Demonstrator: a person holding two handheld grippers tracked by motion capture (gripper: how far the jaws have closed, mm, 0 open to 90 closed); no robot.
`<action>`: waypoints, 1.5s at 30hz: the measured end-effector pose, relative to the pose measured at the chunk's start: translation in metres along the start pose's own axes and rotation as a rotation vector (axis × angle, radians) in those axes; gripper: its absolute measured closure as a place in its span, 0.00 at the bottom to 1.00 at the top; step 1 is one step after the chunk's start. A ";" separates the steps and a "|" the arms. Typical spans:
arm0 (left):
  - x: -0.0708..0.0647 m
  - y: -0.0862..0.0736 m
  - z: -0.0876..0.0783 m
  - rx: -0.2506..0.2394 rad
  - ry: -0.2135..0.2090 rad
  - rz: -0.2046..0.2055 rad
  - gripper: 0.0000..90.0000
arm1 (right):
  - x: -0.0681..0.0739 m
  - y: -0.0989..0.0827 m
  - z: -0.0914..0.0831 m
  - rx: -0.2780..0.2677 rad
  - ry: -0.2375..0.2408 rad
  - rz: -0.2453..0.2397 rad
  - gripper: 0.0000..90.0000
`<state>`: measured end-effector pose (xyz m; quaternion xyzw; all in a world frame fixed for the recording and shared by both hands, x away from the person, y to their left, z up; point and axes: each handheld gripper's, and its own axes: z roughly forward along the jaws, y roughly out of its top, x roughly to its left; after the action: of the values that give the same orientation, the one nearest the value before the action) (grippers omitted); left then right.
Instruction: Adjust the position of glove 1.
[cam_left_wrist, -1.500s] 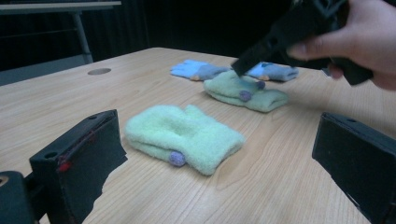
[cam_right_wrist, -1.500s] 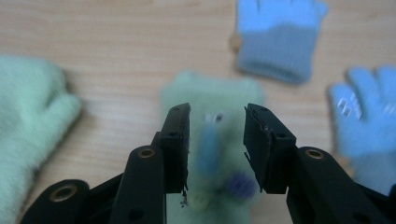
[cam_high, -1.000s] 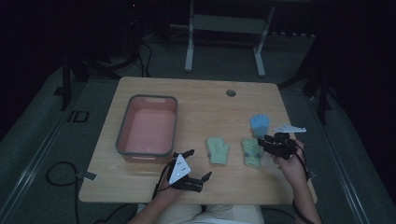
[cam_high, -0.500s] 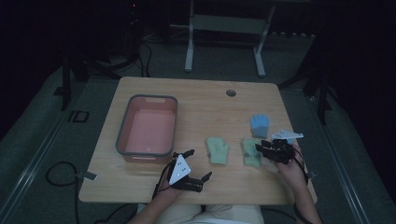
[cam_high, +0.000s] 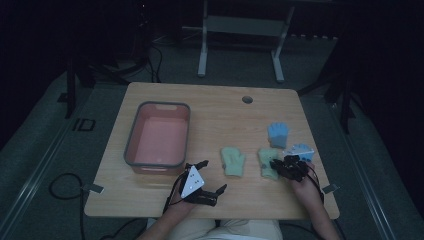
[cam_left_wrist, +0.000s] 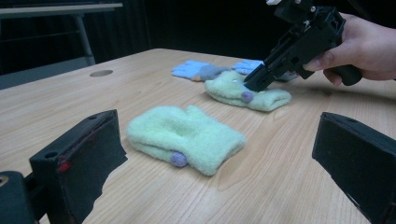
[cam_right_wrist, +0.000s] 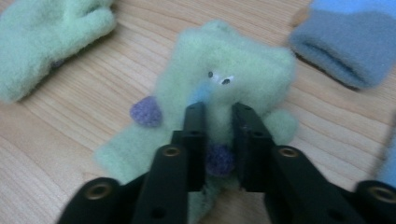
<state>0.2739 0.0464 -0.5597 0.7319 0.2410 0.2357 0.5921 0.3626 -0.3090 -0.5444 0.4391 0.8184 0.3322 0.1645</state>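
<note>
Two pale green mittens with purple dots lie on the wooden table; the left one (cam_high: 233, 161) (cam_left_wrist: 187, 135) (cam_right_wrist: 42, 42) lies free. My right gripper (cam_high: 280, 167) (cam_left_wrist: 254, 81) (cam_right_wrist: 218, 126) points down onto the right green mitten (cam_high: 268, 160) (cam_left_wrist: 233, 91) (cam_right_wrist: 233, 60). Its jaws have just been closing and now pinch a fold of that mitten's fleece between the pads. My left gripper (cam_high: 212, 175) (cam_left_wrist: 219, 158) rests near the table's front edge, open wide with nothing between its jaws, facing the left mitten.
A blue mitten (cam_high: 278, 133) (cam_right_wrist: 345, 42) lies behind the right green one, and a second blue one (cam_high: 300, 150) sits beside my right hand. A pink tub with a grey rim (cam_high: 162, 104) stands at the left. A cable hole (cam_high: 247, 99) marks the far edge.
My right gripper has sunk onto the right green mitten and its jaws have drawn together on the fleece. The left gripper has stayed where it was.
</note>
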 end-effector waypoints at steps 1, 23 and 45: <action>0.000 0.000 0.000 0.000 0.000 0.000 0.02 | 0.001 0.001 0.000 0.004 -0.005 0.002 0.91; 0.001 0.000 0.000 -0.001 0.002 -0.005 0.02 | 0.069 0.072 -0.050 -0.217 -0.067 0.124 0.96; 0.000 0.000 0.000 -0.002 0.000 -0.002 0.02 | 0.115 0.069 0.013 -0.132 0.110 0.111 0.95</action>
<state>0.2741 0.0466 -0.5598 0.7310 0.2415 0.2354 0.5933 0.3474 -0.1813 -0.5036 0.4531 0.7769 0.4176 0.1294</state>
